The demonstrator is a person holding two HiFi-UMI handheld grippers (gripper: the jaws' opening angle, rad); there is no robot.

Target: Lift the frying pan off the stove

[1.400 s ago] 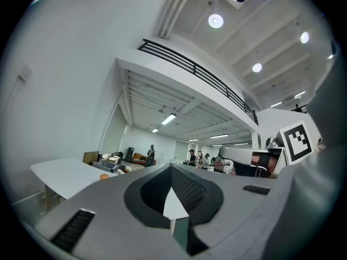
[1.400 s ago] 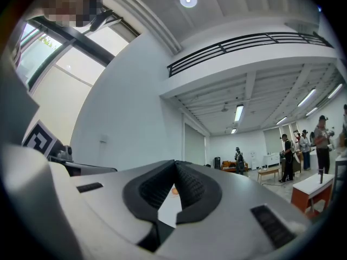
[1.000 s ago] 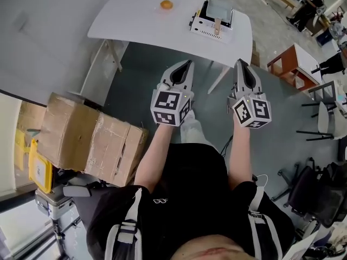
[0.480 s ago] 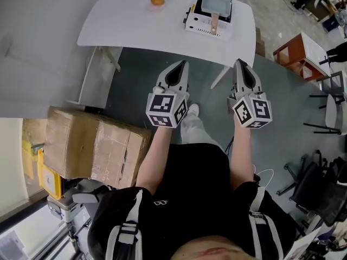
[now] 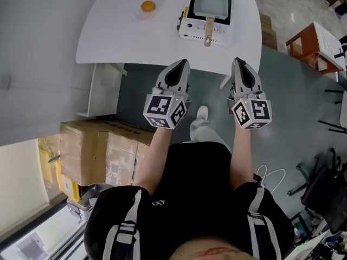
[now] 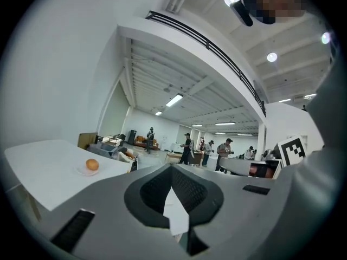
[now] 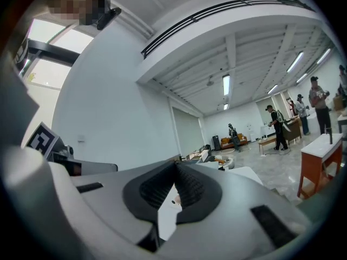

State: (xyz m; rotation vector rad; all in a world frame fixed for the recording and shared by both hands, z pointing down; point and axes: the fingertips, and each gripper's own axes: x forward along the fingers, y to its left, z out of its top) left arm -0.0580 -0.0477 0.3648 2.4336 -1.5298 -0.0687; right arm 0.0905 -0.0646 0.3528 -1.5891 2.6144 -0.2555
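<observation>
A square grey frying pan [image 5: 211, 1] with a wooden handle [image 5: 207, 30] sits on a white portable stove [image 5: 191, 27] at the right part of the white table [image 5: 108, 37]. My left gripper [image 5: 185, 62] is shut and empty, its tip just short of the table's near edge, down and left of the stove. My right gripper [image 5: 237, 61] is shut and empty too, at the near edge below the stove's right side. In the left gripper view the shut gripper [image 6: 171, 169] points level over the table [image 6: 43, 169]. The right gripper view shows shut jaws and the room beyond.
An orange [image 5: 148, 6] on a small plate lies left of the stove, also the orange [image 6: 92, 164] in the left gripper view. Cardboard boxes [image 5: 103, 150] stand at my left, a red-brown side table [image 5: 317, 39] at the right. People stand far off in the room.
Both grippers have moved forward to the table's near edge, and the table with stove and pan has come closer in the head view. Both jaws stayed shut.
</observation>
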